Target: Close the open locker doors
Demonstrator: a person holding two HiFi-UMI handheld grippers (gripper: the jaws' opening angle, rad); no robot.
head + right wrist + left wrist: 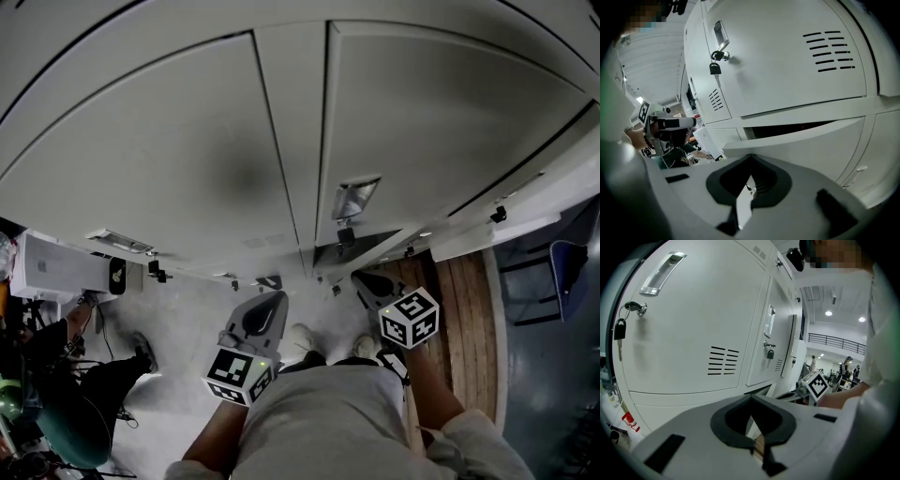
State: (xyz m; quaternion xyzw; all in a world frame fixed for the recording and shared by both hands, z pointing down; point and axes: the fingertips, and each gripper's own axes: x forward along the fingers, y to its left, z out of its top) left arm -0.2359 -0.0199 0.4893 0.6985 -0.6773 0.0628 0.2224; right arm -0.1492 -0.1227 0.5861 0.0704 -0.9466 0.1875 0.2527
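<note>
Head view — door point(375, 258) beyond hand-held gripper point(367, 279)

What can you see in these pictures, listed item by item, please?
Upper doors: two, white, shut, ahead.
Lower door: one, white, ajar, lower right.
Handles: two, silver, on upper doors.
Padlocks: two, black, below handles.
Vents: black slits, on doors.
Bystander: one, dark clothes, at left.
Left gripper: grey, shut, empty.
Right gripper: grey, shut, empty.
</note>
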